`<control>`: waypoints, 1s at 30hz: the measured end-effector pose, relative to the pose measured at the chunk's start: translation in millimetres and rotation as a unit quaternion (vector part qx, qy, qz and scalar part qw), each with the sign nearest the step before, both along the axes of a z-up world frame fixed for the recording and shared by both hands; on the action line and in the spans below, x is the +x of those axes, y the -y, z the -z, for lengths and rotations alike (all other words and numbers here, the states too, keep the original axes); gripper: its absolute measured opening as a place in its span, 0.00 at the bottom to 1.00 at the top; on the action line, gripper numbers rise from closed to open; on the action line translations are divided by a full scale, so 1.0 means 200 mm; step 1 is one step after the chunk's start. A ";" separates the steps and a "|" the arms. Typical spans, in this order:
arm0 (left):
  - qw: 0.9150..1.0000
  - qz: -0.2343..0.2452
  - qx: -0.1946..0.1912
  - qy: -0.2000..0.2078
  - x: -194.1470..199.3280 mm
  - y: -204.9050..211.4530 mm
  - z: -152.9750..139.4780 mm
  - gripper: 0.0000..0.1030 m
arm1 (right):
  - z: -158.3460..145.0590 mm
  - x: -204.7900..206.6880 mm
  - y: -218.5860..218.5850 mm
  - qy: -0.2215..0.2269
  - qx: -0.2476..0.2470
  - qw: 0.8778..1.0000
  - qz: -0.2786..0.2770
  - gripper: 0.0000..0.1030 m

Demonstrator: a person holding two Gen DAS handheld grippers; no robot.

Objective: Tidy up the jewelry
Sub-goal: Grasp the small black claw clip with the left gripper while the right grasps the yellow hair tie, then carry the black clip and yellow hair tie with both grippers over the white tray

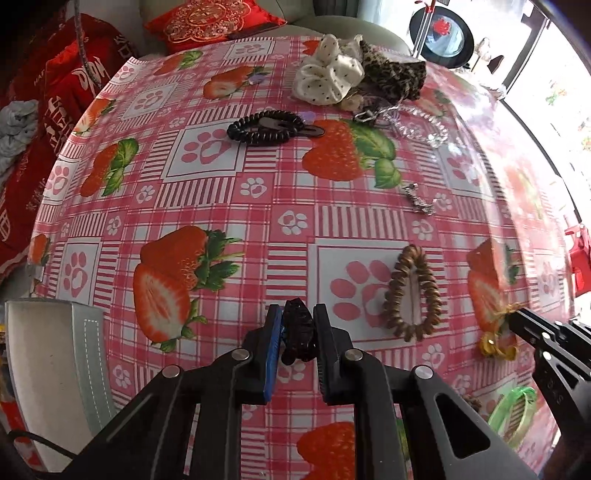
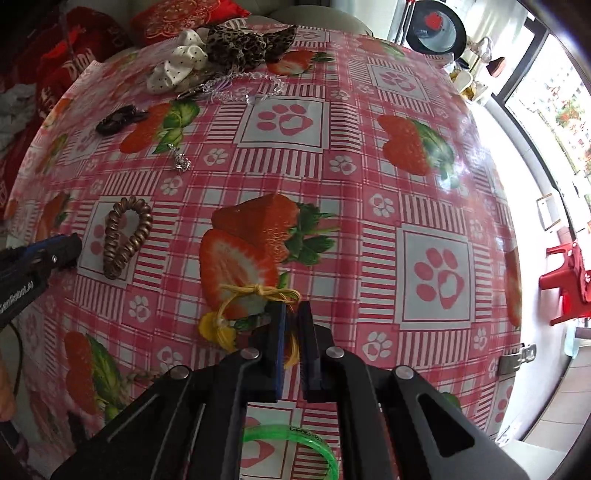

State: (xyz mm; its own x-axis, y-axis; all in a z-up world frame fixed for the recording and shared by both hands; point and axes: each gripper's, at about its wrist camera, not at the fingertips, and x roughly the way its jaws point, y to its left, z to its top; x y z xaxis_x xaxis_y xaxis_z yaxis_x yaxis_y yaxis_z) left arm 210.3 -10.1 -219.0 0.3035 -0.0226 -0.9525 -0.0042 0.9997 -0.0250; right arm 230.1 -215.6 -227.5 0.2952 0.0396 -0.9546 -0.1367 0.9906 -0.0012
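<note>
My left gripper (image 1: 297, 314) is shut on a small black hair claw clip (image 1: 298, 334), held just above the strawberry tablecloth. My right gripper (image 2: 291, 312) is shut on a yellow elastic hair tie (image 2: 255, 293) with yellow ornaments (image 2: 216, 328); it shows at the right of the left wrist view (image 1: 496, 343). A brown spiral hair tie (image 1: 412, 293) lies between the two grippers, also in the right wrist view (image 2: 123, 236). A grey-rimmed white box (image 1: 55, 369) sits at the left near edge.
A black spiral tie with a clip (image 1: 266, 127), a silver charm (image 1: 419, 201), a clear bead bracelet (image 1: 417, 125), a white dotted scrunchie (image 1: 328, 75) and a leopard scrunchie (image 1: 393, 75) lie farther back. A green bangle (image 2: 295, 441) lies near me. Red cushions (image 1: 210, 22) sit behind the table.
</note>
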 end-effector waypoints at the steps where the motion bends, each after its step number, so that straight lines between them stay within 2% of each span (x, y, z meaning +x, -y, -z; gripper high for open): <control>1: 1.000 0.001 -0.003 0.002 -0.01 0.00 -0.02 0.23 | 0.00 0.00 0.01 -0.002 0.008 1.000 0.004 0.04; 8: 1.000 -0.002 -0.023 0.016 -0.11 -0.02 -0.16 0.23 | -0.08 -0.05 0.12 0.000 0.087 0.996 0.027 0.03; 13: 1.000 -0.016 -0.022 0.014 -0.17 -0.05 -0.22 0.23 | -0.10 -0.10 0.07 -0.003 0.117 0.993 -0.014 0.04; 14: 1.000 -0.018 -0.021 0.013 -0.19 -0.06 -0.23 0.23 | -0.10 -0.09 0.05 -0.005 0.114 0.993 -0.025 0.08; 15: 1.000 -0.020 -0.019 0.013 -0.20 -0.06 -0.24 0.23 | -0.10 -0.09 0.02 -0.010 0.112 0.993 -0.035 0.25; 17: 1.000 -0.021 -0.015 0.013 -0.22 -0.07 -0.24 0.23 | -0.10 -0.08 -0.01 -0.010 0.114 0.992 -0.047 0.52; 20: 0.999 -0.028 -0.015 0.009 -0.24 -0.08 -0.24 0.23 | -0.08 -0.09 -0.09 -0.009 0.105 0.992 -0.065 0.52; 22: 0.999 -0.032 -0.015 0.007 -0.25 -0.09 -0.23 0.23 | -0.03 -0.08 -0.13 -0.016 0.078 0.994 -0.073 0.48; 24: 0.999 -0.034 -0.014 0.006 -0.27 -0.09 -0.23 0.23 | 0.01 -0.08 -0.15 -0.022 0.051 0.995 -0.077 0.32; 26: 0.999 -0.035 -0.015 0.006 -0.28 -0.10 -0.24 0.23 | 0.00 -0.09 -0.16 -0.012 0.027 0.996 -0.078 0.23; 30: 0.999 -0.039 -0.020 0.006 -0.31 -0.11 -0.24 0.23 | -0.03 -0.09 -0.10 -0.011 0.057 0.996 -0.067 0.23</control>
State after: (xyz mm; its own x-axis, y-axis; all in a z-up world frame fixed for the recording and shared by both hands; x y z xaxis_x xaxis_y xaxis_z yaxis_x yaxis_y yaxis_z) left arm 147.5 11.8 -170.2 0.3175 -0.0375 -0.9475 -0.0808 0.9945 -0.0664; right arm 211.9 -195.3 -222.4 0.2587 0.1849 -0.9481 -0.2661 0.9572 0.1141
